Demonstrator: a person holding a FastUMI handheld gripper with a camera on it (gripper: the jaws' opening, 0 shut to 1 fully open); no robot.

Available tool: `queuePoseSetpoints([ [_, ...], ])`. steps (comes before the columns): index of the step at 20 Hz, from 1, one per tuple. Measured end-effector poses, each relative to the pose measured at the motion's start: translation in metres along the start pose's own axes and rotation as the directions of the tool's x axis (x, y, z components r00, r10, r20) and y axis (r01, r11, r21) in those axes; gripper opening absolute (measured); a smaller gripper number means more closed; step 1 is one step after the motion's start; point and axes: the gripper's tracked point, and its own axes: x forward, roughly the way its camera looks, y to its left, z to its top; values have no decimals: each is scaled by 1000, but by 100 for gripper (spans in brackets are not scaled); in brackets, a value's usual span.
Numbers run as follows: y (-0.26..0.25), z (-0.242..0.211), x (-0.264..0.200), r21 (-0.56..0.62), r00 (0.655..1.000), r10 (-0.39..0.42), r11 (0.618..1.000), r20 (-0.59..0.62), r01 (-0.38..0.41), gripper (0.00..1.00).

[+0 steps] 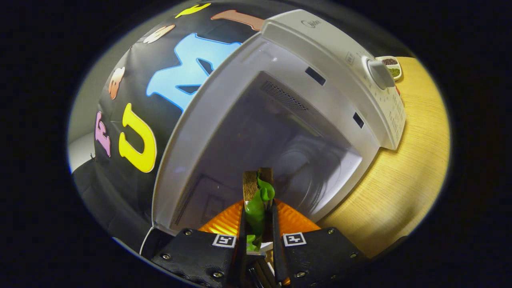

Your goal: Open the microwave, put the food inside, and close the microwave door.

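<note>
Microwave [280, 120] open, cavity facing tool, glass turntable [308, 168] visible inside. Tool [258, 216] nearly closed, both fingers pressing sandwich [256, 192] with green lettuce between them, held at cavity mouth. Control panel knob [380, 74] on microwave's right. Small dish [393, 66] of seasonings beyond, on wooden table [416, 160].

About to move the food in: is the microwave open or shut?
Open. The microwave shows its bare cavity just beyond the gripper, which is shut on the sandwich.
</note>
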Motion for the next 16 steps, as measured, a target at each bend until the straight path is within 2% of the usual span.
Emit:
queuePoseSetpoints([
  [1, -5, 1, 0, -1, 1000, -15, 1000, 1, 15, 28],
  [2, -10, 2, 3, -15, 999, -41, 999, 4, 41, 33],
  [4, -23, 2, 3, -52, 996, -89, 995, 3, 89, 47],
  [5, -26, -1, 1, -65, 995, -103, 993, -5, 103, 57],
  [6, -29, -2, -2, -77, 994, -111, 991, -21, 109, 72],
  [7, -34, -3, -5, -95, 991, -130, 987, -32, 126, 81],
  [8, -40, -1, -9, -133, 988, -154, 980, -23, 150, 98],
  [12, -51, 17, -34, -251, 978, -209, 945, 24, 208, 97],
  [16, -42, 22, -72, -350, 981, -193, 918, 11, 184, 97],
])
